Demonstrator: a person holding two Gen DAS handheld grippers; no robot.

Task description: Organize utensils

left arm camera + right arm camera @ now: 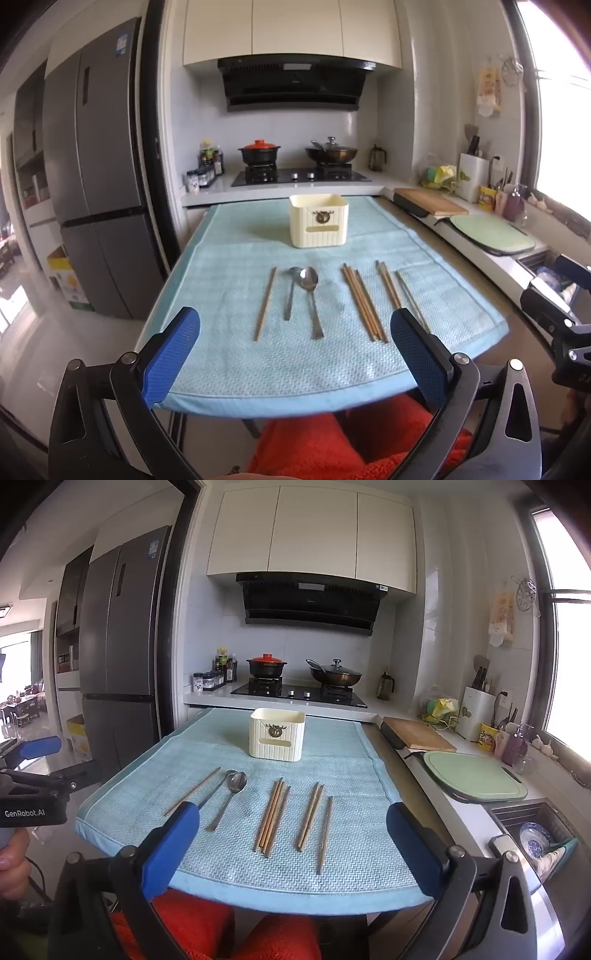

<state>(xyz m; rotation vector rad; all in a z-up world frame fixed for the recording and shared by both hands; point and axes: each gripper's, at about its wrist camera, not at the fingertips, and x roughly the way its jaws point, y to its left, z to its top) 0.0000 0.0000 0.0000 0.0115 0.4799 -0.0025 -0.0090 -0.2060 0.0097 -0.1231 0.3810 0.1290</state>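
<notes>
Utensils lie in a loose row across the pale blue woven cloth that covers the tabletop: a single brown wooden chopstick at the left, two stainless-steel spoons side by side with their bowls touching, a bundle of several wooden chopsticks right of them, a closer pair, and a thin one at the far right. Behind them, well apart, stands the cream ribbed plastic holder with an open top, the likely home for everything.

Neither tool has taken anything up. The left gripper hangs over the near edge of the cloth with its blue-padded jaws spread wide and nothing between them; the right gripper does the same, its jaws equally wide and empty.

Chopsticks will be light, stiff and thin, prone to rolling or slipping out of a pinch, so a hold across the middle of the shaft looks safest, and the bundle may be easier taken together than one by one. Spoons are heavier and slick; their handles offer a flatter, narrower grip than the bowls. Lying flat on soft cloth, each piece gives little clearance underneath, so the pads would need to press down beside it.
</notes>
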